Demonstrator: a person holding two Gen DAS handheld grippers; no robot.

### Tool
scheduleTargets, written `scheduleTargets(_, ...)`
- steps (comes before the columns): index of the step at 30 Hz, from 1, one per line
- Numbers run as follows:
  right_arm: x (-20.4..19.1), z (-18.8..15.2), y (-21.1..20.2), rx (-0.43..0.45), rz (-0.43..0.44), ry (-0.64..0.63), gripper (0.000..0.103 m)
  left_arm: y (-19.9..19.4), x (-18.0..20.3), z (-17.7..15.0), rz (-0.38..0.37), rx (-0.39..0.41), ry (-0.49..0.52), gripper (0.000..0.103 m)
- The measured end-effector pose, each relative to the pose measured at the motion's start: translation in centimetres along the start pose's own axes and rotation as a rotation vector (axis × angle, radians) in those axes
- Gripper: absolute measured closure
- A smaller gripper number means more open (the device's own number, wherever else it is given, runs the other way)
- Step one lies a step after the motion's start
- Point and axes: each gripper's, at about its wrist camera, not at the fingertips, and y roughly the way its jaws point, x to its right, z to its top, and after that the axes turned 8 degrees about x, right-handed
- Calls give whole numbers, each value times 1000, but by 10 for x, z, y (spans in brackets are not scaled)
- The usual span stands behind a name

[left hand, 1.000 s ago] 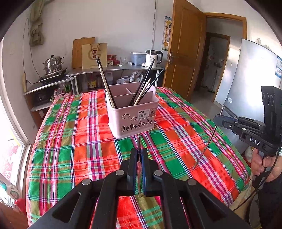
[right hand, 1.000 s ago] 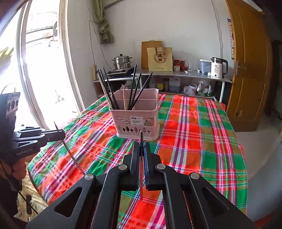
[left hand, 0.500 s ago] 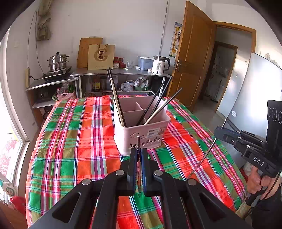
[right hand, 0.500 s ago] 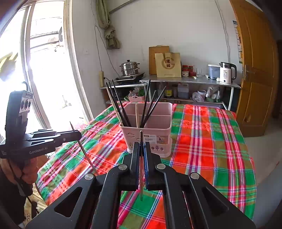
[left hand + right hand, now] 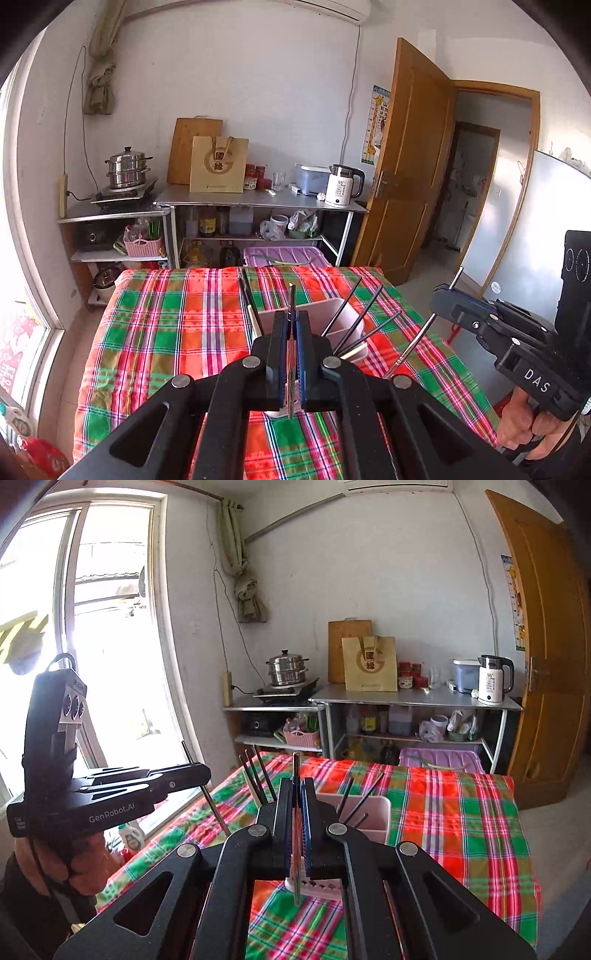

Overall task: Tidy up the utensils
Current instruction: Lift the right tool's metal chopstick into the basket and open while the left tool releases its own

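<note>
A pink utensil basket (image 5: 341,317) (image 5: 369,814) stands on the plaid-covered table (image 5: 177,328) with several dark chopsticks leaning in it. My left gripper (image 5: 291,321) is shut on a single thin chopstick (image 5: 291,295) held upright, just in front of and above the basket. My right gripper (image 5: 296,797) is shut on another chopstick (image 5: 295,766), also upright, close over the basket's near side. Each gripper shows in the other's view, the right gripper (image 5: 443,295) at the right and the left gripper (image 5: 199,771) at the left. The basket's front is mostly hidden behind the fingers.
Behind the table stand a metal shelf unit (image 5: 258,195) with a steamer pot (image 5: 127,170), paper bag, jars and kettle (image 5: 343,184), and a purple bin (image 5: 284,256). A window (image 5: 92,664) is on the left, a wooden door (image 5: 410,166) on the right.
Both grippers have risen and moved forward toward the basket, each still holding its chopstick. The basket now sits low, right behind the fingertips.
</note>
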Motion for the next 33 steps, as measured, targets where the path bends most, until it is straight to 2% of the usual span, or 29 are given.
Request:
scheduleTargets(6,-2,18,20,37,2,5,99,22,-3,19,10,27,9,99)
scheduleTargets(12,9,19,42,41,-13,31,99,47,-12,20,5,15,-16,99)
scheduleTargets(23,35,4,65,-4,-65,81,99,80,-16,-8,8,-48,-15,99)
scheduleTargets(33,48,-9,74,-71,-62,129,99,90,-13,-32,4,-102,-5,99)
